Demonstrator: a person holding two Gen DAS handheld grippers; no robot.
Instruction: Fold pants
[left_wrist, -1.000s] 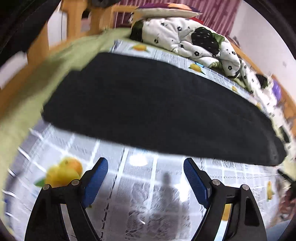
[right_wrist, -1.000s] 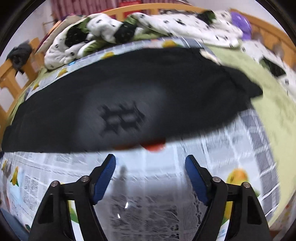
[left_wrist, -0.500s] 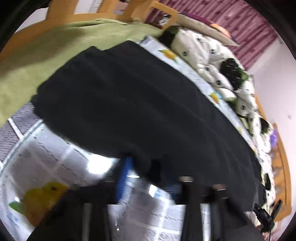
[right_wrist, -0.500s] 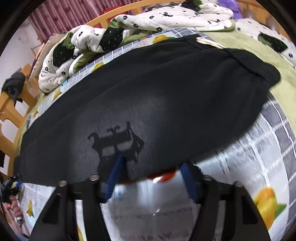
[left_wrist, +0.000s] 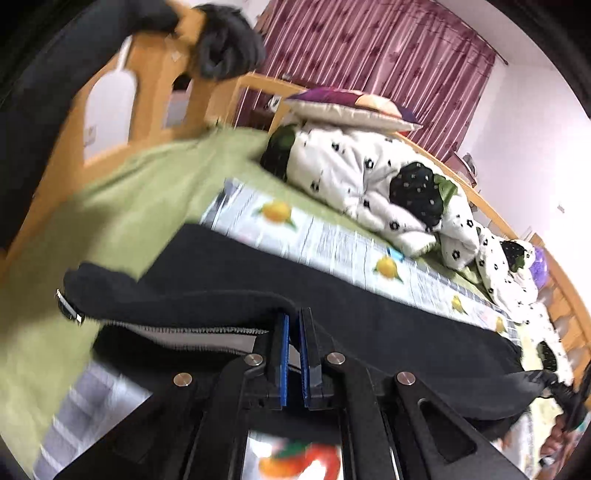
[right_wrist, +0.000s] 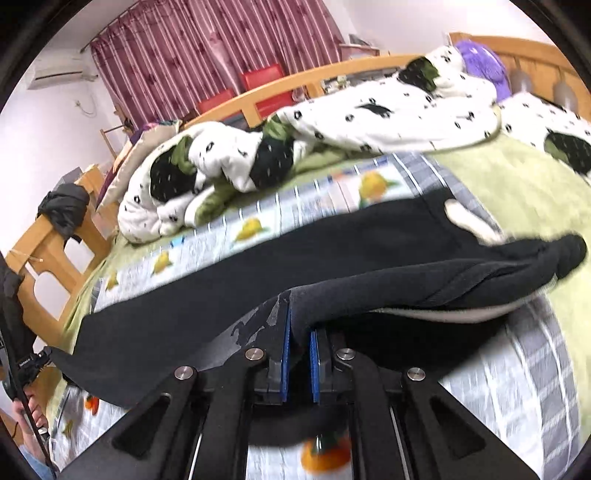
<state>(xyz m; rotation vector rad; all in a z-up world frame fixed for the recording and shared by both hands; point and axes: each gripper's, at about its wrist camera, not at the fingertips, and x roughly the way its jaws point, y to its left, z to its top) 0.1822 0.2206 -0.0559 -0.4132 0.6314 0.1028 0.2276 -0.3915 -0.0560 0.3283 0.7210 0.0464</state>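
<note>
Black pants (left_wrist: 369, 317) lie lengthwise across the bed on a fruit-print sheet (left_wrist: 332, 247). My left gripper (left_wrist: 293, 325) is shut on the near edge of the pants and holds it lifted, showing the grey lining. My right gripper (right_wrist: 299, 328) is shut on the near edge of the pants (right_wrist: 295, 258) toward the waistband end and lifts it as well. The far edge of the pants still rests flat on the sheet in both views.
A black-and-white flowered quilt (left_wrist: 369, 177) is bunched along the far side of the bed; it also shows in the right wrist view (right_wrist: 295, 140). A green blanket (left_wrist: 110, 210) lies at the left end. A wooden bed frame (right_wrist: 48, 251) surrounds the bed.
Both grippers went from open above the sheet to shut on the near edge of the pants, and have lifted that edge off the bed.
</note>
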